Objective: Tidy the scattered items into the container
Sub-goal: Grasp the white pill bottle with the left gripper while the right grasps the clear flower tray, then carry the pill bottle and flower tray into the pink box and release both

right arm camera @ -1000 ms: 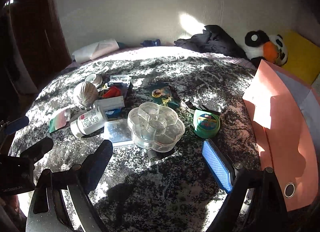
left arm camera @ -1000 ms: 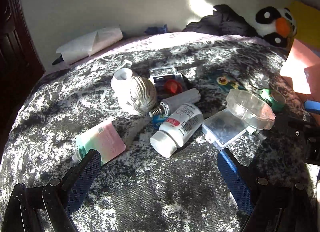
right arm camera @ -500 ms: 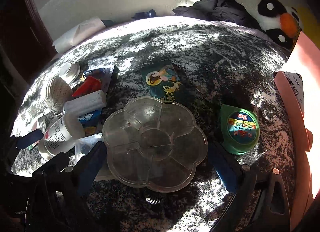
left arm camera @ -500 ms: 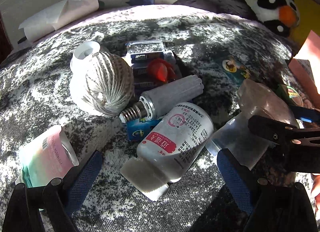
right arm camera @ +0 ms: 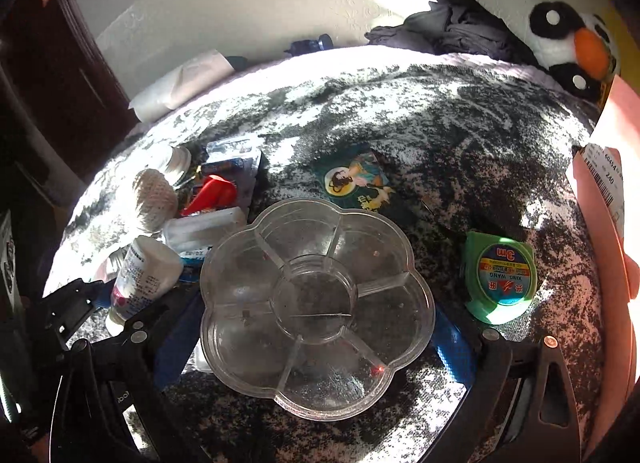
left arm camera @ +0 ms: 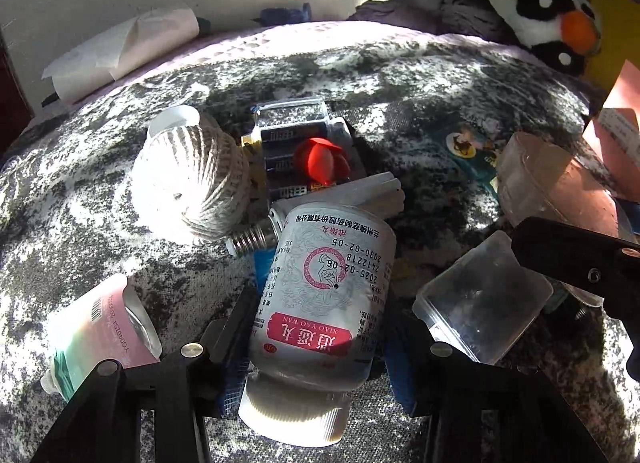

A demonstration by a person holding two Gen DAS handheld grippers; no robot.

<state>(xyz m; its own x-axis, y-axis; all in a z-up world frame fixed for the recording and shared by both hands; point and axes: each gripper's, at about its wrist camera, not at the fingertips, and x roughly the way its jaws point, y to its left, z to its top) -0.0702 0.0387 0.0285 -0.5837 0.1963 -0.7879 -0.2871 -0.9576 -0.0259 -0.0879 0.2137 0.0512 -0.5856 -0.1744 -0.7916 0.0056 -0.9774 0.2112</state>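
Currently, left wrist view: left tongs (left arm camera: 316, 347) clamped on white pill bottle (left arm camera: 324, 295), cap toward camera, bottle resting among pile on bed (left arm camera: 400, 75). Beside it — twine ball (left arm camera: 192, 183), battery pack (left arm camera: 296, 139), bulb (left arm camera: 320, 211), pink pouch (left arm camera: 100, 331), clear lid (left arm camera: 484, 299).

Right wrist view: right tongs (right arm camera: 316, 347) bracketing flower-shaped clear tray (right arm camera: 316, 303), blue pads at its rim; firm hold — cannot tell. Green tape measure (right arm camera: 502, 277), card (right arm camera: 356, 183) loose nearby. Pink box (right arm camera: 612, 231) at right edge, likely container. Nothing visibly stowed; all items remain.
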